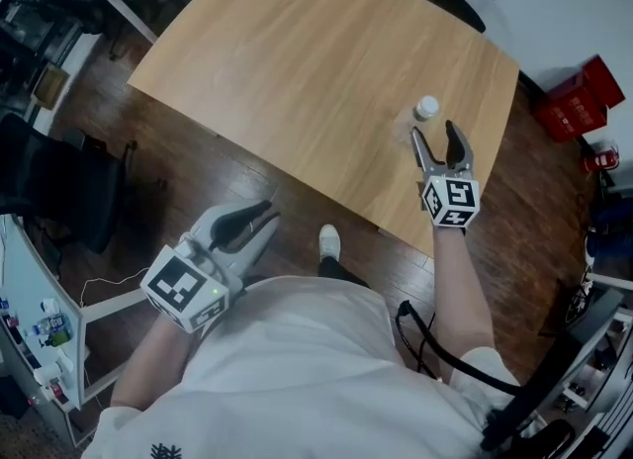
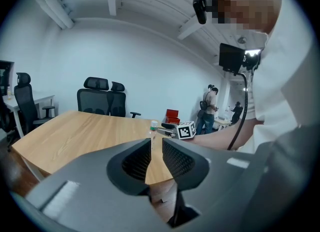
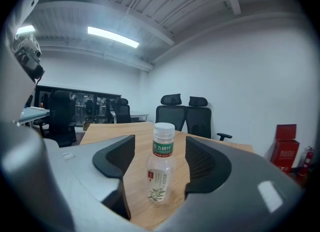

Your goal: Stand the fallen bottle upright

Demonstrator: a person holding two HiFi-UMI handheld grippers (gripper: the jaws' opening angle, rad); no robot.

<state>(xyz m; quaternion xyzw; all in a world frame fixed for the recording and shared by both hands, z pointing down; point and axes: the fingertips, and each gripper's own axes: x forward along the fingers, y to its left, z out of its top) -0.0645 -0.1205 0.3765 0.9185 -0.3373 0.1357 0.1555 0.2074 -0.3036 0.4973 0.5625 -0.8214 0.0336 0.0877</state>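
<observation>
A small clear bottle (image 1: 426, 108) with a white cap and green neck band stands upright on the wooden table (image 1: 297, 71), near its right edge. In the right gripper view the bottle (image 3: 161, 168) stands between the spread jaws of my right gripper (image 3: 160, 143), and neither pad touches it. From the head view my right gripper (image 1: 435, 131) sits just on the near side of the bottle. My left gripper (image 1: 269, 212) hangs off the table over the floor, its jaws a narrow slit apart and empty. The left gripper view shows the bottle (image 2: 152, 128) far off beyond my left gripper (image 2: 156, 143).
Black office chairs (image 3: 182, 111) stand past the table's far end, another (image 1: 59, 190) at the left. A red box (image 1: 579, 101) and a fire extinguisher (image 1: 598, 160) are on the floor at the right. Two people (image 2: 207, 108) stand far back.
</observation>
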